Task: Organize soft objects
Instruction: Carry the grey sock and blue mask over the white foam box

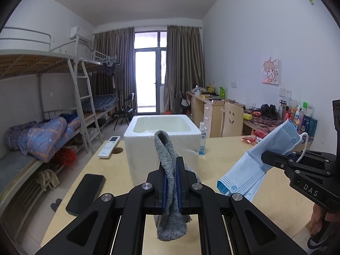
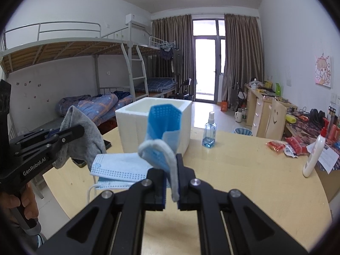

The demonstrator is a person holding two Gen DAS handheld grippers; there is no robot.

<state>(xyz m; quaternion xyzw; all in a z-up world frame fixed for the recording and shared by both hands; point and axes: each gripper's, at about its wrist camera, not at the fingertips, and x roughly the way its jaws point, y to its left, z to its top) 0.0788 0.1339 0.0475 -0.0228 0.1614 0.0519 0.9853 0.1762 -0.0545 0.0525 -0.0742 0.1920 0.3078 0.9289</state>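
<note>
My left gripper (image 1: 171, 166) is shut on a grey sock (image 1: 164, 146), which stands up between the pads and hangs below them. To its right, my right gripper (image 1: 274, 159) is shut on a blue face mask (image 1: 261, 159) held above the table. The right wrist view shows that gripper (image 2: 171, 178) pinching the folded mask (image 2: 162, 127). More light blue masks (image 2: 119, 167) spread out to its left; I cannot tell whether they hang or lie on the table. The left gripper (image 2: 79, 130) and its sock (image 2: 87, 140) appear at the left. A white foam box (image 1: 163, 131), open on top, stands just beyond both.
On the round wooden table (image 1: 223, 153) lie a black phone (image 1: 85, 193) and a white remote (image 1: 109, 146) on the left. A spray bottle (image 2: 209, 131) stands right of the box. Red snack packs (image 2: 276, 145) and a white bottle (image 2: 314, 155) sit at the right edge.
</note>
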